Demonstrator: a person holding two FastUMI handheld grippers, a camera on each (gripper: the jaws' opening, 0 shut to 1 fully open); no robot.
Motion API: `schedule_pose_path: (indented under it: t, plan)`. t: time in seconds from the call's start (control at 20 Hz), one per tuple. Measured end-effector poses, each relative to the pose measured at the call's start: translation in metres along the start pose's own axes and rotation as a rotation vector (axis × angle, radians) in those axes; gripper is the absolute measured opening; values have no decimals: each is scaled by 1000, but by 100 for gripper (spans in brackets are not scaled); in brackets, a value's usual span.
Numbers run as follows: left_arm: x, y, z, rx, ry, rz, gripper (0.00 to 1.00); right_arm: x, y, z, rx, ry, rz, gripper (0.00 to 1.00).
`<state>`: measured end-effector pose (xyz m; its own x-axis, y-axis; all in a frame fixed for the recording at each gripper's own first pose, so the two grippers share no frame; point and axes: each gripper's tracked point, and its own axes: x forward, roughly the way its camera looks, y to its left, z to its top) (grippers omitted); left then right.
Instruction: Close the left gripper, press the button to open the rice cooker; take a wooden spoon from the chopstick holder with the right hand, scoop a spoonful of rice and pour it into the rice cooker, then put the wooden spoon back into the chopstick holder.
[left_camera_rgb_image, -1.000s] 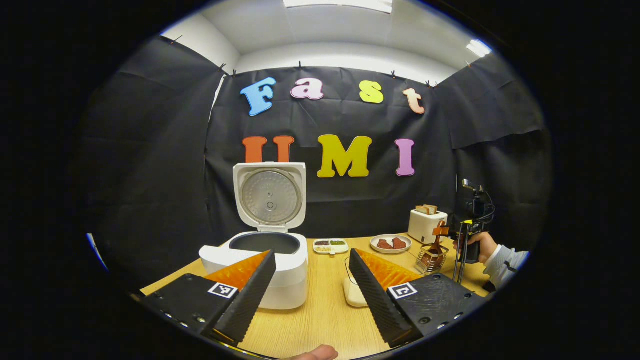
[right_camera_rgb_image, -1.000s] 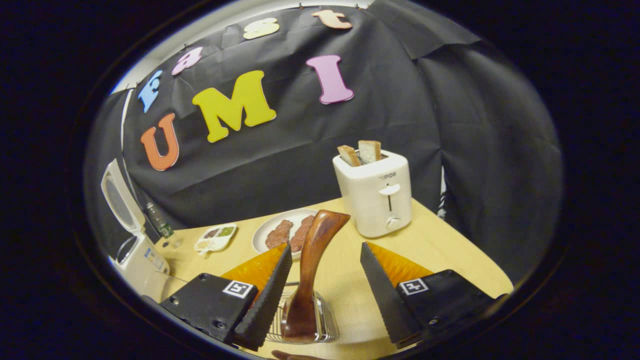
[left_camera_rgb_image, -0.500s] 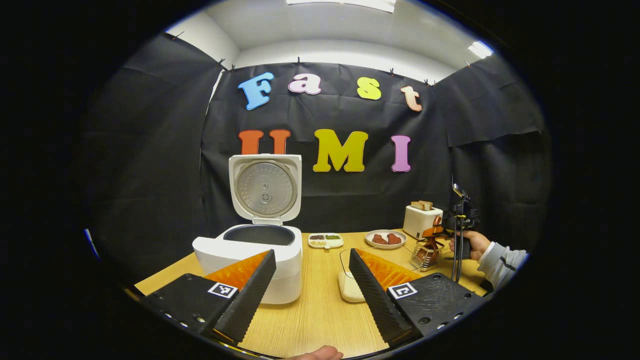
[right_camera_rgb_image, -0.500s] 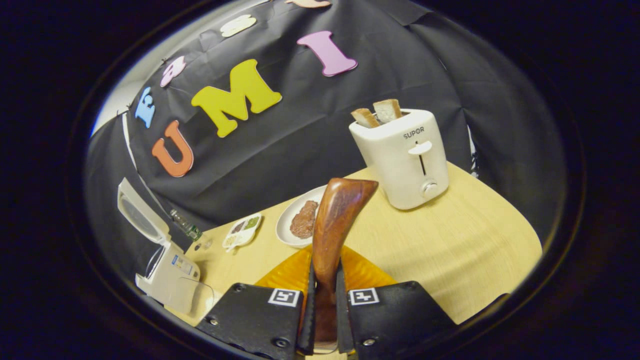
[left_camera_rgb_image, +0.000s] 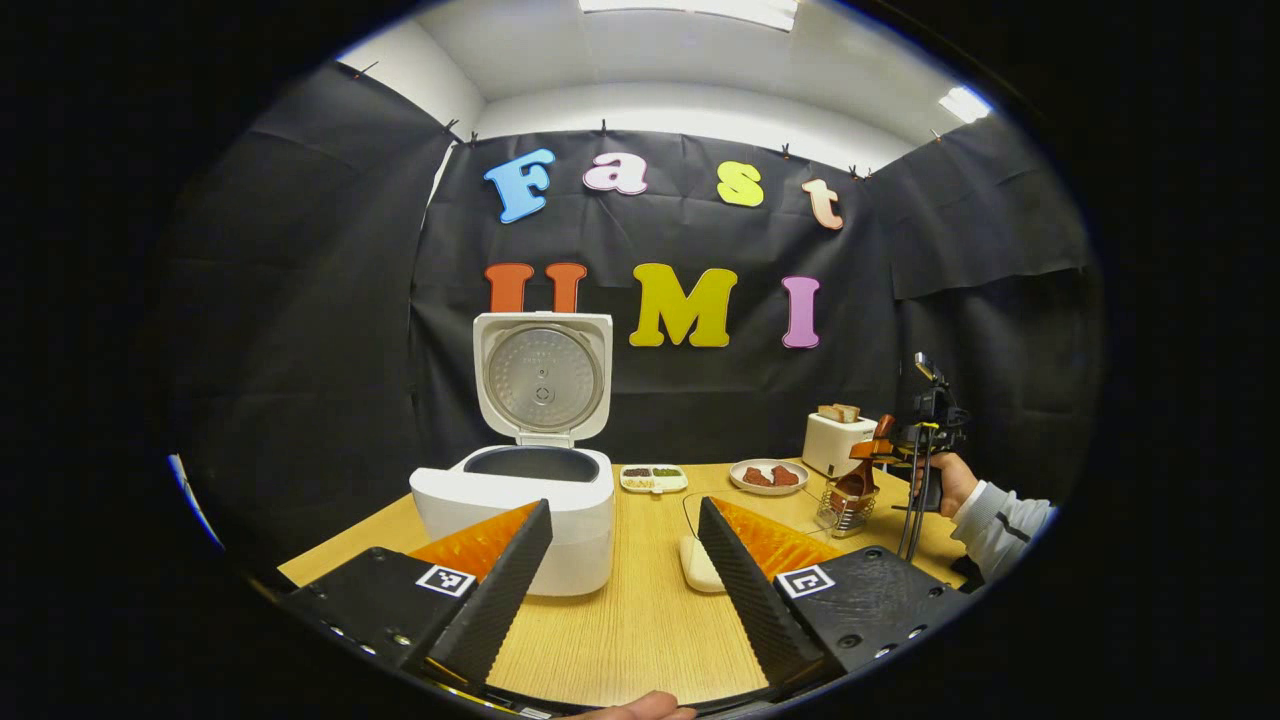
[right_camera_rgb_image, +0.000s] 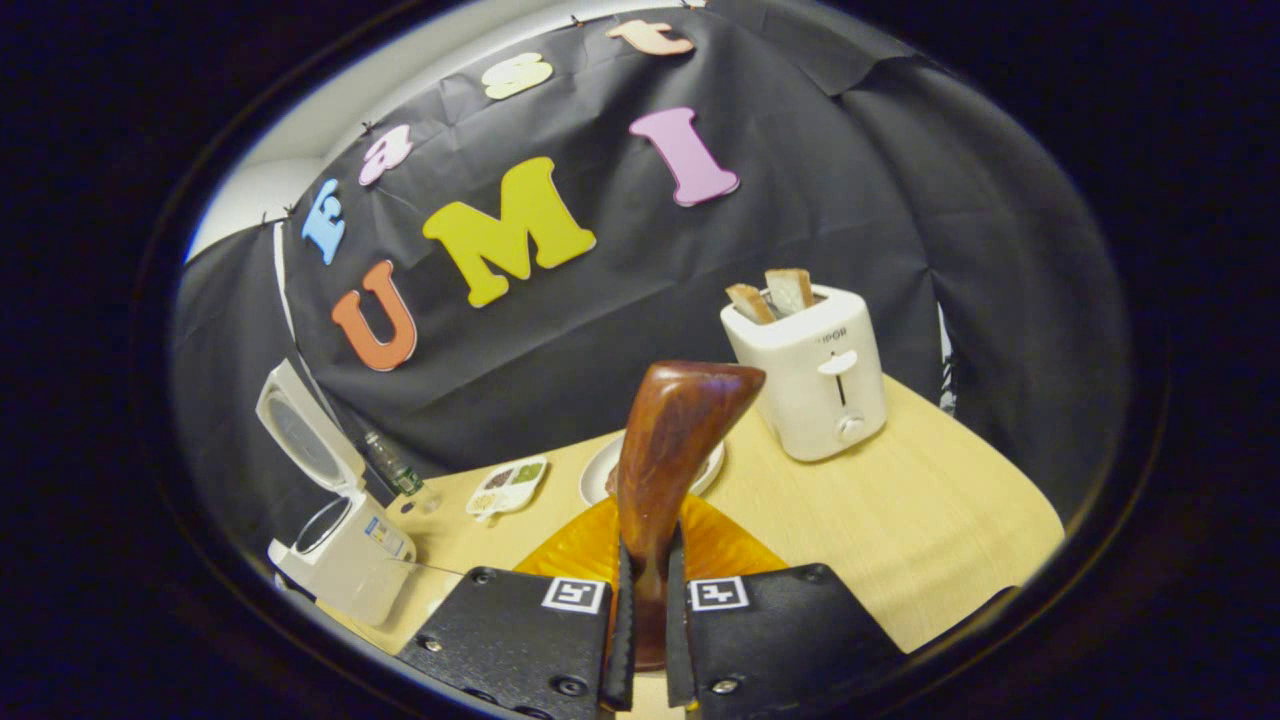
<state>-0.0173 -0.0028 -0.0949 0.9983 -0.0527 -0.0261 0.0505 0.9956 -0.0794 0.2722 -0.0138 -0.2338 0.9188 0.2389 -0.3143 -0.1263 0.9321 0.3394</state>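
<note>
The white rice cooker (left_camera_rgb_image: 520, 505) stands with its lid (left_camera_rgb_image: 543, 375) raised and its dark pot bare; I see it small at the left as the rice cooker (right_camera_rgb_image: 345, 535). My left gripper (left_camera_rgb_image: 625, 560) is open and holds nothing, just in front of the cooker. My right gripper (right_camera_rgb_image: 645, 625) is shut on the handle of the brown wooden spoon (right_camera_rgb_image: 672, 440), which points up and away. In the left gripper view that right gripper (left_camera_rgb_image: 882, 450) holds the spoon (left_camera_rgb_image: 858, 482) over the wire chopstick holder (left_camera_rgb_image: 842, 508). A pale rice container (left_camera_rgb_image: 700, 570) sits right of the cooker.
A white toaster (right_camera_rgb_image: 810, 370) with two bread slices stands at the table's far right corner. Beside it lie a plate (left_camera_rgb_image: 768, 476) with brown pieces and a small divided dish (left_camera_rgb_image: 652, 478). A bottle (right_camera_rgb_image: 392, 463) stands behind the cooker. A hand (left_camera_rgb_image: 940, 482) grips the right gripper.
My right gripper went from open around the spoon handle to shut on it, then rose a little with it. The left gripper view drew back slightly from the cooker.
</note>
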Motion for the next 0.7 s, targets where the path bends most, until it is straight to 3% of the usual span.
schedule_pose_path:
  t: [0.25,0.45,0.6,0.7]
  plan:
    - [-12,9,-1,-34,10,47,94,-37,33,29,-71,-59,-5,18]
    - [-30,5,7,-13,-8,30,94,-57,81,36,-118,-70,28,18]
    - [-34,18,19,29,-37,88,94,-63,119,29,-176,-82,42,14]
    - [-40,15,29,31,-70,88,94,-65,151,17,-193,-77,75,18]
